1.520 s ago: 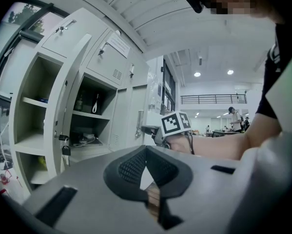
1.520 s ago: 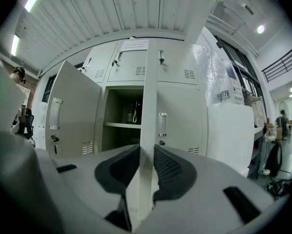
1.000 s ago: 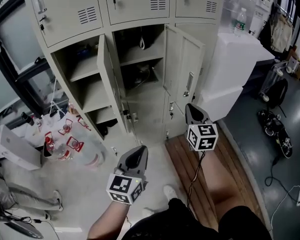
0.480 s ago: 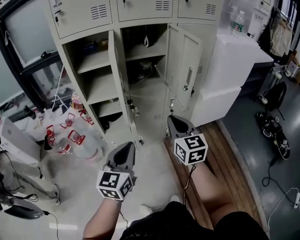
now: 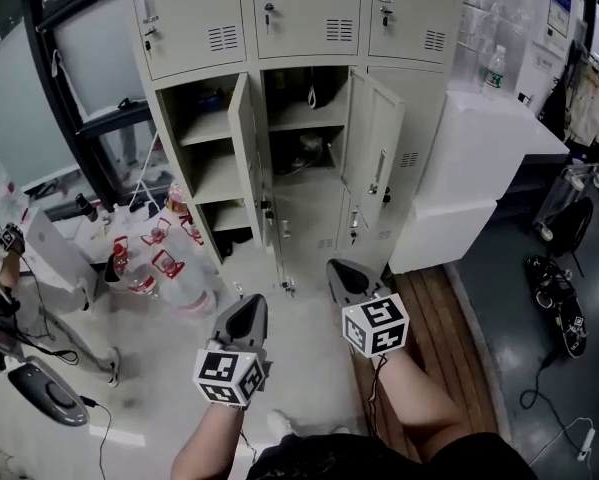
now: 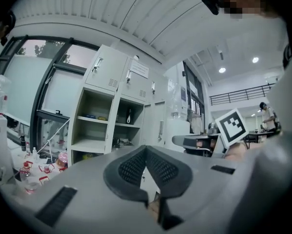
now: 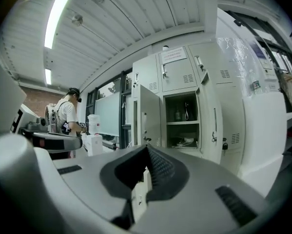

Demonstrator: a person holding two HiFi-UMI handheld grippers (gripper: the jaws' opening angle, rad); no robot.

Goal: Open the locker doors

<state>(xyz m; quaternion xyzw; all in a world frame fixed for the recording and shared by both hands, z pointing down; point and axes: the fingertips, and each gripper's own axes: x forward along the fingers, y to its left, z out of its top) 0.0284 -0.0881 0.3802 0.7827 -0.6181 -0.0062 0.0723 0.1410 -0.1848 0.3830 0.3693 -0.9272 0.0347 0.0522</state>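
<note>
The beige locker cabinet (image 5: 299, 28) stands ahead in the head view. Its upper doors are closed, with keys in the locks. Below, the left door (image 5: 247, 158) and the middle door (image 5: 375, 153) hang open and show shelves; the lower right door (image 5: 419, 118) is closed. My left gripper (image 5: 243, 308) and right gripper (image 5: 341, 268) hover over the floor, well short of the lockers, both shut and empty. The left gripper view shows its jaws (image 6: 146, 147) meeting, with the open lockers (image 6: 107, 126) beyond. The right gripper's jaws (image 7: 146, 146) also meet, facing the open middle locker (image 7: 182, 121).
White boxes (image 5: 489, 158) with a water bottle (image 5: 494, 68) on top stand right of the lockers. Clear bottles with red caps (image 5: 154, 268) crowd the floor at left. A wooden platform (image 5: 429, 318) lies under my right arm. A person (image 7: 68, 113) stands off to the left.
The head view has pulled back and turned left, so the lockers sit farther away. Both grippers have dropped lower in the frame and stay shut. The doors have not moved.
</note>
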